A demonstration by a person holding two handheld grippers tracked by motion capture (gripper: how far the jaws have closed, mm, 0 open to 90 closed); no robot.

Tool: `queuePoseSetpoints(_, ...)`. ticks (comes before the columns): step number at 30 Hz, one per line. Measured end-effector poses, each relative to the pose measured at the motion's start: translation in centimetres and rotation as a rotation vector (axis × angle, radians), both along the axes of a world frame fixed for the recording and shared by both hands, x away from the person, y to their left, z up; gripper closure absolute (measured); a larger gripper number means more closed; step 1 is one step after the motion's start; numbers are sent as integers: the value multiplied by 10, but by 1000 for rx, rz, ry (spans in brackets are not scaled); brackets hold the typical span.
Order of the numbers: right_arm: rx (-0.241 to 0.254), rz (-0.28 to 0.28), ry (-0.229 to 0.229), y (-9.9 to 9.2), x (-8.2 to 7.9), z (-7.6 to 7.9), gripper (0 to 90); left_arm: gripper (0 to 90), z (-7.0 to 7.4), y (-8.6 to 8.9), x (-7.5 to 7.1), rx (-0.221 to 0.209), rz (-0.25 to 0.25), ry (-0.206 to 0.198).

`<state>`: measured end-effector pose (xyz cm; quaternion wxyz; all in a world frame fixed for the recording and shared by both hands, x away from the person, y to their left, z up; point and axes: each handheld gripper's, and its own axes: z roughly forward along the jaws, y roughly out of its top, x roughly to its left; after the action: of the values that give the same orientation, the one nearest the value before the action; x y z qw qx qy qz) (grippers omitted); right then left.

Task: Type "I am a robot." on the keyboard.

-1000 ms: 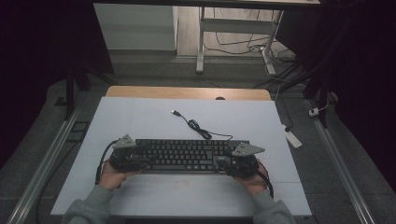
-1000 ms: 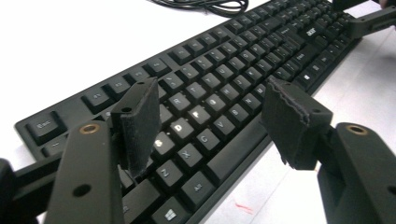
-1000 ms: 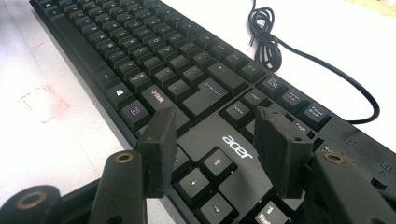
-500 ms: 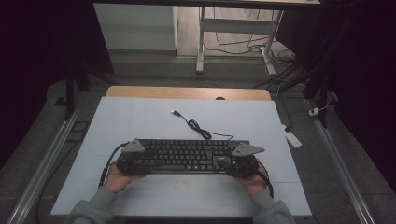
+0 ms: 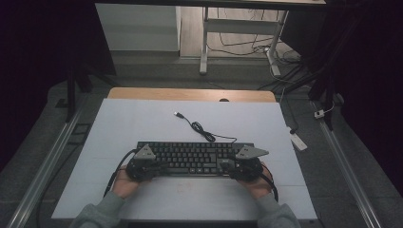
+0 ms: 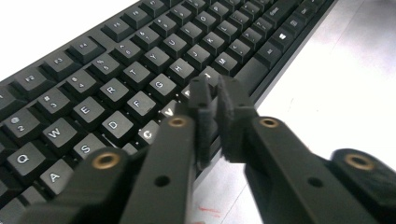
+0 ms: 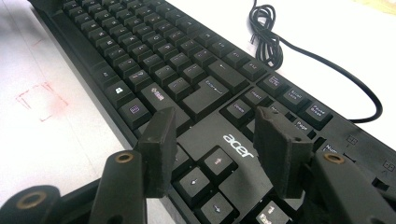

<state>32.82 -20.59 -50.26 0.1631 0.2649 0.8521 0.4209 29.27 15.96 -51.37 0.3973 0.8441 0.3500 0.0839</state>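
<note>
The flat black plastic keyboard (image 5: 195,158) lies under both grippers. The left gripper (image 6: 215,100), jaws just closed empty above the bottom letter row, may hit two keys; the right gripper (image 7: 217,140) gapes over the arrow keys.

1 black keyboard (image 5: 195,157) is lying on the worktop (image 5: 142,123). 1 black cable (image 5: 199,128) is trailing from it. 2 tools are showing: left (image 5: 164,167), right (image 5: 223,167). 2 hands are holding them.
</note>
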Motion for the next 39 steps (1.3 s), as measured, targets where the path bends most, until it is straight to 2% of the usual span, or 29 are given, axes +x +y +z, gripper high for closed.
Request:
queuePoseSetpoints(3,-1,0,1,0,0,0,497,883,-3,-2,1,11,-3,5)
queuePoseSetpoints(14,-3,-1,3,1,0,-1,497,885,-10,-12,3,55,-18,10)
queuePoseSetpoints(25,-4,-2,2,1,0,-1,497,885,-13,-15,2,62,-15,2)
queuePoseSetpoints(32,-2,0,2,0,0,0,497,864,-3,-6,-1,2,0,-29)
queuePoseSetpoints(34,-3,0,3,0,0,0,497,822,0,-3,-1,-18,7,-35)
queuePoseSetpoints(39,-2,0,2,0,0,0,497,645,5,8,0,-54,52,-41)
